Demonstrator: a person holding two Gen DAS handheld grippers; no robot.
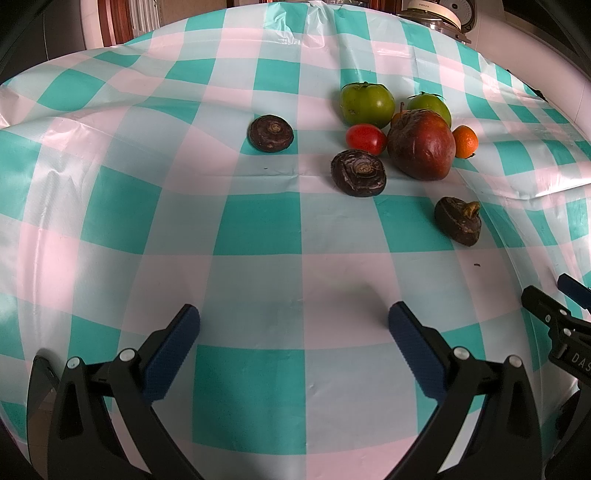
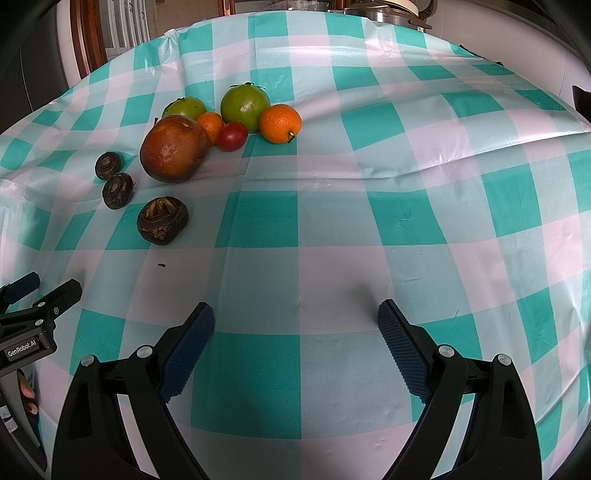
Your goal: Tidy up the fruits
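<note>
A pile of fruit lies on the checked tablecloth [image 1: 258,229]. A big red-brown mango [image 1: 421,146] [image 2: 173,147] sits with two green fruits [image 1: 366,102] [image 2: 245,106], a red tomato [image 1: 365,138] [image 2: 232,136] and two small oranges [image 1: 465,141] [image 2: 280,123]. Three dark water chestnuts [image 1: 271,133] [image 1: 358,172] [image 1: 458,220] lie nearer; they also show in the right wrist view [image 2: 162,219]. My left gripper [image 1: 293,314] is open and empty, short of the fruit. My right gripper [image 2: 296,312] is open and empty, to the right of the fruit.
A rice cooker [image 1: 439,14] and metal pots [image 2: 384,13] stand beyond the table's far edge. A wooden chair back [image 2: 88,40] is at the far left. Each gripper's tips show at the edge of the other's view [image 1: 554,314] [image 2: 40,295].
</note>
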